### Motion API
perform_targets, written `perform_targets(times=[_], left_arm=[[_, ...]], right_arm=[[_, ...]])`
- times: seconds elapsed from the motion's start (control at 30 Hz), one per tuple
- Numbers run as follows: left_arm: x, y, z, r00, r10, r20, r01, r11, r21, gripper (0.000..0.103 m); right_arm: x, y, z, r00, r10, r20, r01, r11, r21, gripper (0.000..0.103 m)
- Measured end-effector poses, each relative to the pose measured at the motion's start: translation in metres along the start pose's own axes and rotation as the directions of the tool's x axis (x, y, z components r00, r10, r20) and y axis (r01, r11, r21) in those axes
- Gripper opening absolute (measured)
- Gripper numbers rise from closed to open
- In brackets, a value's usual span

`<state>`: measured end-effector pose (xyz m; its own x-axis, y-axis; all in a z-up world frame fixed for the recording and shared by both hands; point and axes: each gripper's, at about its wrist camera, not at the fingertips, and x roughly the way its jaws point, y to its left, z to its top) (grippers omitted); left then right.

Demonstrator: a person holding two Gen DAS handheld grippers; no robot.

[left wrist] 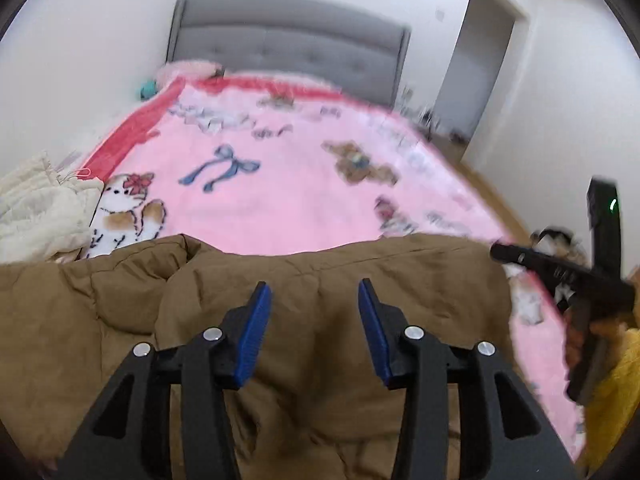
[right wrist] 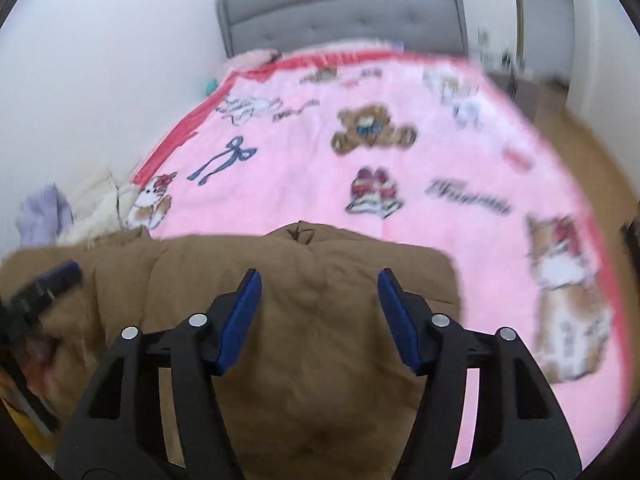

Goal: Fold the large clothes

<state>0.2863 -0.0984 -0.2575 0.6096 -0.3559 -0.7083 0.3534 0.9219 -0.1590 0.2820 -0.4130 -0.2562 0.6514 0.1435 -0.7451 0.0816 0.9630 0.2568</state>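
Hovering released above the brown padded coat lying at the near end of the pink blanket, left gripper and right gripper looked between folds, needing fresh edge grips next.

The bed has a grey padded headboard at twelve o'clock and is covered by a pink blanket with red edging – printed with bears, bows and kittens. A brown padded coat lies on it at six o'clock. Cream fabric is bunched at nine o'clock – with something lilac beside it.
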Motion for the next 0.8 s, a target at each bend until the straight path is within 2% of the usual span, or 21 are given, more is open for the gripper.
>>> perform_targets(times=[0.07, 0.17, 0.3, 0.47, 0.63, 0.8], left_arm=[[0.023, 0.004, 0.004, 0.997, 0.028, -0.065, -0.028, 1.000, -0.008, 0.045], [0.038, 0.025, 0.001, 0.993, -0.038, -0.114, 0.026, 0.994, -0.108, 0.045], [0.058, 0.041, -0.009, 0.981, -0.101, -0.166, 0.071, 0.982, -0.173, 0.045], [0.071, 0.031, -0.022, 0.980, -0.072, -0.188, 0.058, 0.995, -0.080, 0.045], [0.082, 0.032, -0.030, 0.978, -0.091, -0.190, 0.074, 0.993, -0.092, 0.044], [0.065, 0.025, -0.029, 0.988, -0.040, -0.149, 0.037, 0.999, -0.023, 0.045]], right_arm=[[0.019, -0.006, -0.001, 1.000, 0.004, -0.028, -0.003, 0.999, 0.043, 0.054], [0.041, -0.011, -0.013, 0.998, 0.013, -0.061, -0.007, 0.995, 0.098, 0.054], [0.060, -0.006, -0.030, 0.996, -0.018, -0.089, 0.023, 0.999, 0.048, 0.054], [0.083, -0.011, -0.040, 0.989, -0.043, -0.139, 0.046, 0.999, 0.024, 0.054], [0.093, -0.015, -0.047, 0.987, -0.049, -0.153, 0.055, 0.998, 0.031, 0.054], [0.074, -0.010, -0.041, 0.988, -0.058, -0.140, 0.066, 0.997, 0.047, 0.056]])
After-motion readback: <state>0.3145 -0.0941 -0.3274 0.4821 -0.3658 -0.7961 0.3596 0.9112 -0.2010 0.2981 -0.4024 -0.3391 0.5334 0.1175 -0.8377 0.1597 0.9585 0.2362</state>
